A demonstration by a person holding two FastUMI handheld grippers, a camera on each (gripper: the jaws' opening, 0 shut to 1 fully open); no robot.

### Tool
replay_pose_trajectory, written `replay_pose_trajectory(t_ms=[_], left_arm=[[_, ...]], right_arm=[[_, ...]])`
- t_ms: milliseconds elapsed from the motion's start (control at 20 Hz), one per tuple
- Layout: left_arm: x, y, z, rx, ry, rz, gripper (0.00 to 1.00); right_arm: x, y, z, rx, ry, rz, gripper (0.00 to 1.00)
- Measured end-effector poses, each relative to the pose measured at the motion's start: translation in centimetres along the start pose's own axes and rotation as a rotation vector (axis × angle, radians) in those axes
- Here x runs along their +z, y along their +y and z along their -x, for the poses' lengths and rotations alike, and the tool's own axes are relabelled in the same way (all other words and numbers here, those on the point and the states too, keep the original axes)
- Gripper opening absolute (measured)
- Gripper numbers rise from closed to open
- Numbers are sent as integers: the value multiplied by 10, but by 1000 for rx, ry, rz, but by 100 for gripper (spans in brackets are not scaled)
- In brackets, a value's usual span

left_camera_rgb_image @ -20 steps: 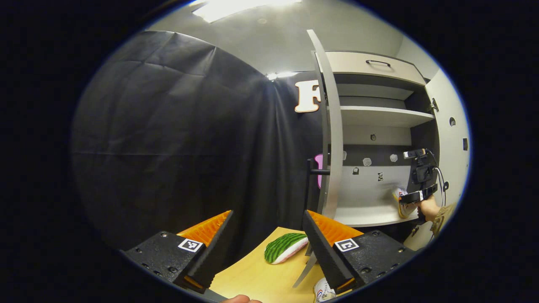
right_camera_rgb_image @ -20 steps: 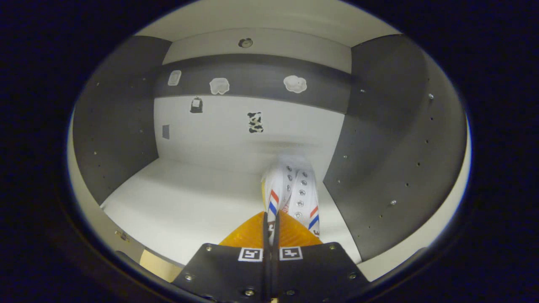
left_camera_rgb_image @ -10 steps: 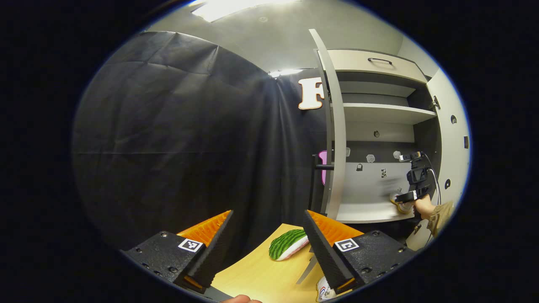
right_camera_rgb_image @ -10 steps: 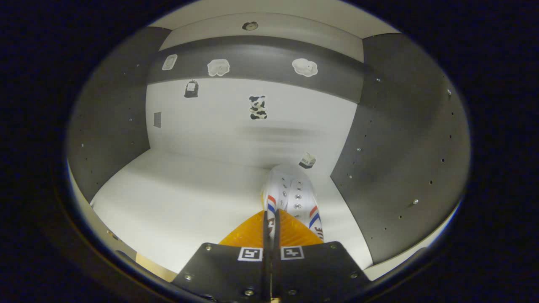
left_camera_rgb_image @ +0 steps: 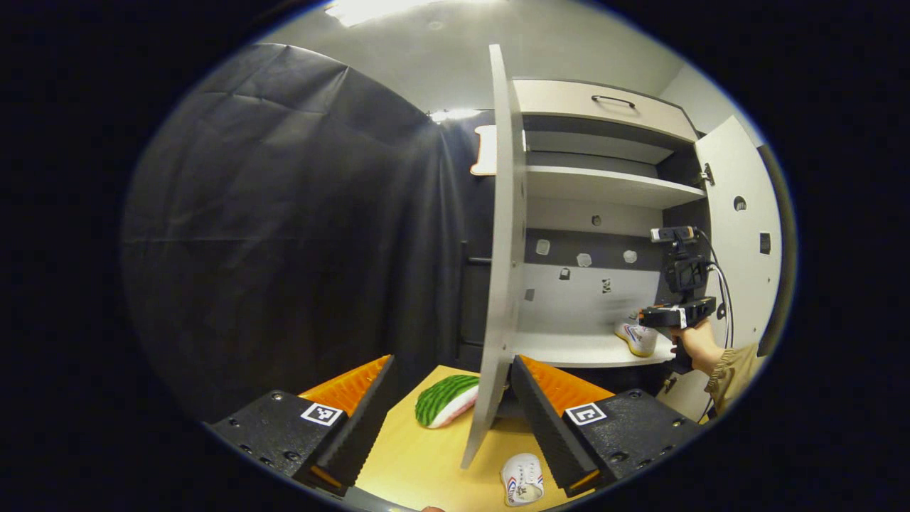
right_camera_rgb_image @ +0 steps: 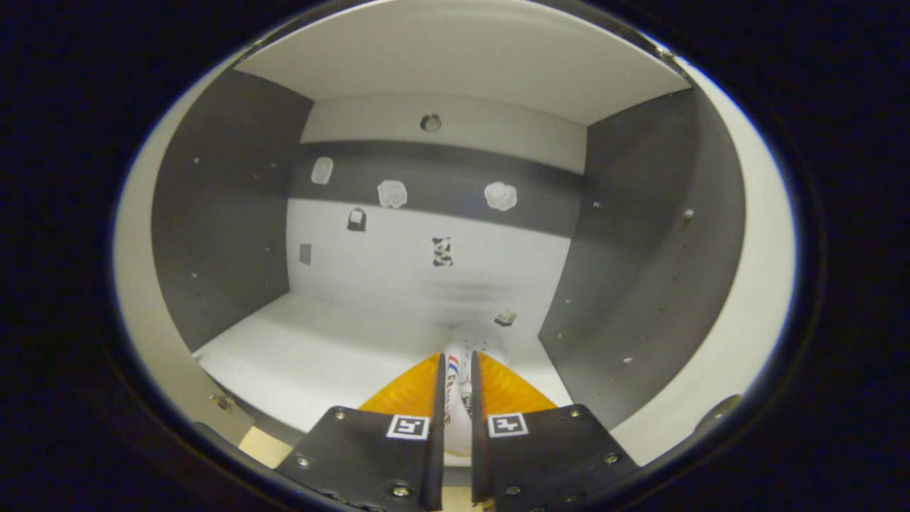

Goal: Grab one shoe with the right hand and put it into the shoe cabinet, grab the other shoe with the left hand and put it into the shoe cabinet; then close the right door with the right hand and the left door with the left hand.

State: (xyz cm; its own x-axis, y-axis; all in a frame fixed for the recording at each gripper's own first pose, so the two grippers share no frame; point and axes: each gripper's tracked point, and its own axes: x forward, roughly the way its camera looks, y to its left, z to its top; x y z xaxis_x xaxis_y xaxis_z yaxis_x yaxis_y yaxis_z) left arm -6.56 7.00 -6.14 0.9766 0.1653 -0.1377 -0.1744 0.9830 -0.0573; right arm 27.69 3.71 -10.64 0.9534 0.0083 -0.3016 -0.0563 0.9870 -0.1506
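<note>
Right gripper (right_camera_rgb_image: pixel 455 409) was at the shoe cabinet (left_camera_rgb_image: pixel 611 188), jaws parted only slightly around the heel of the first shoe (right_camera_rgb_image: pixel 461 370), which sat on the lower shelf (right_camera_rgb_image: pixel 313 348) by the right wall; couldn't tell if both pads still pressed it. Left gripper (left_camera_rgb_image: pixel 451 398) hung wide open, holding nothing, above the tabletop (left_camera_rgb_image: pixel 441 462). Second shoe (left_camera_rgb_image: pixel 522 478) lay there beside a green-striped slipper (left_camera_rgb_image: pixel 444 400). Looked light, soft canvas, rubber sole: best pinched at the heel collar. Upper shelf bare, both doors open
</note>
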Motion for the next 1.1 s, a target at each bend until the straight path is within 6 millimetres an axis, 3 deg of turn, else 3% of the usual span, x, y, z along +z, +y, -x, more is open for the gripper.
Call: replay_pose_trajectory(t_ms=[300, 600, 800, 1100], left_arm=[[-27, -56, 1, -152, 57, 18, 98], [-73, -92, -10, -237, 131, -20, 96], [-135, -100, -22, -250, 255, -56, 98], [-246, -101, -38, -271, 485, -116, 99]], right_arm=[[65, 7, 119, 62, -192, -22, 18], [97, -25, 214, 51, -304, -89, 18], [111, -47, 260, 34, -361, -120, 18], [116, -80, 303, -31, -414, -136, 18]])
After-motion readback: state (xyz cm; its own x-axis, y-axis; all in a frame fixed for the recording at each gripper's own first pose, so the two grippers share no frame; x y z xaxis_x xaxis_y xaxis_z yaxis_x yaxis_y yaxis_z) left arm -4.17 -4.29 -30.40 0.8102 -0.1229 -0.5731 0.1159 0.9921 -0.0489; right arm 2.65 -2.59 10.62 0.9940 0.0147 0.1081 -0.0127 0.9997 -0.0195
